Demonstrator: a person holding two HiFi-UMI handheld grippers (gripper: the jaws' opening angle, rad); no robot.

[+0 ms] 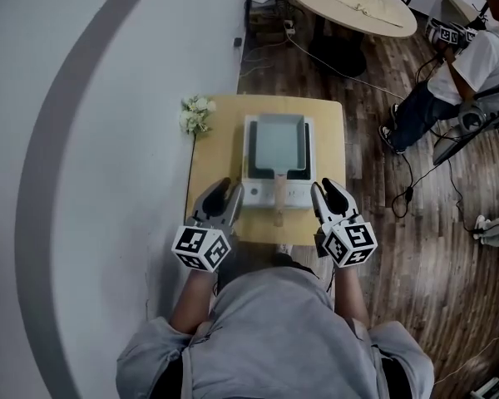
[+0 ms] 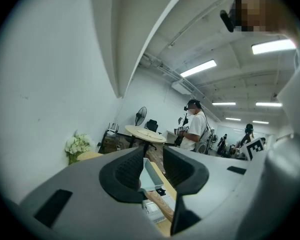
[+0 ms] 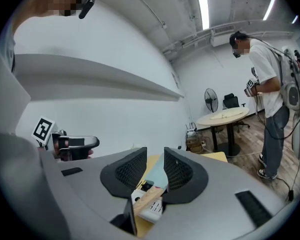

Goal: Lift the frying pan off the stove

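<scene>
A square grey frying pan (image 1: 276, 144) with a wooden handle (image 1: 279, 198) sits on a white stove (image 1: 308, 152) on a small wooden table (image 1: 216, 140). The handle points toward me. My left gripper (image 1: 224, 192) hovers over the table's near edge, left of the handle, open with nothing between its fingers. My right gripper (image 1: 327, 191) is right of the handle, also open and empty. In the left gripper view, the pan (image 2: 151, 176) and handle (image 2: 160, 207) show through the gap of the left gripper (image 2: 154, 155). The right gripper (image 3: 155, 156) likewise frames the pan (image 3: 159, 173) and handle (image 3: 146, 198).
A bunch of white flowers (image 1: 196, 113) stands at the table's far left corner. A pale wall runs along the left. On the wooden floor beyond are a round table (image 1: 349, 2), loose cables (image 1: 407, 181) and a person (image 1: 461, 73) holding grippers.
</scene>
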